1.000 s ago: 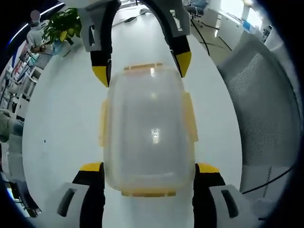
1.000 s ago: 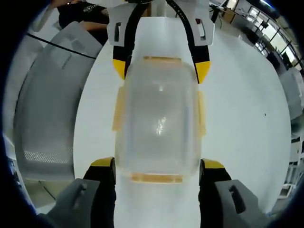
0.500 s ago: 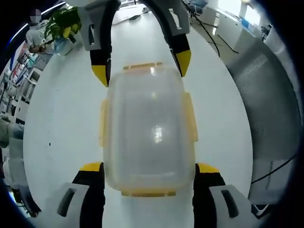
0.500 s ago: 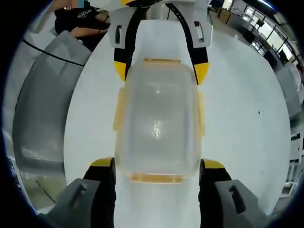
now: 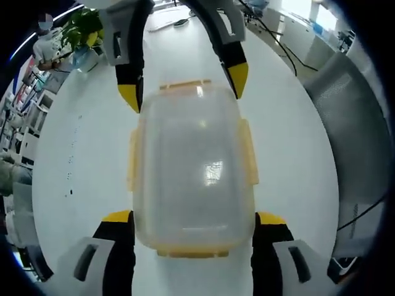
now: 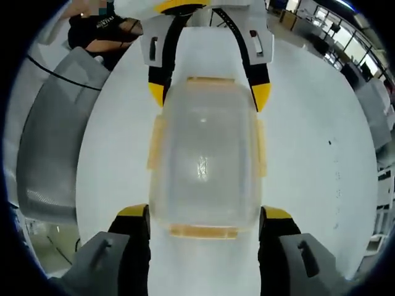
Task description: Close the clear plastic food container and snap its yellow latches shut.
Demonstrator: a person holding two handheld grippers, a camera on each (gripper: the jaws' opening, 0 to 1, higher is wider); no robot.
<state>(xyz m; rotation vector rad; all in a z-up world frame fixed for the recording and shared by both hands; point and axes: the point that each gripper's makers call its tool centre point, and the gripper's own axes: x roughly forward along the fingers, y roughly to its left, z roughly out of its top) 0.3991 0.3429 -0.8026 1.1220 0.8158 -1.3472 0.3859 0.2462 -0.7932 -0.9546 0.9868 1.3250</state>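
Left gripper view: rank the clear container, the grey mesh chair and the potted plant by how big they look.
1. Clear container, though it sits nearest the camera.
2. Grey mesh chair, partly cut off at the edge.
3. Potted plant, far off.

Container (image 5: 191, 179) between 2 facing grippers, seemingly.

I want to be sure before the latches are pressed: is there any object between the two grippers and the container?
Nothing visible. The container lies between the jaws of the left gripper at one end and of the right gripper at the other, on the bare white table.
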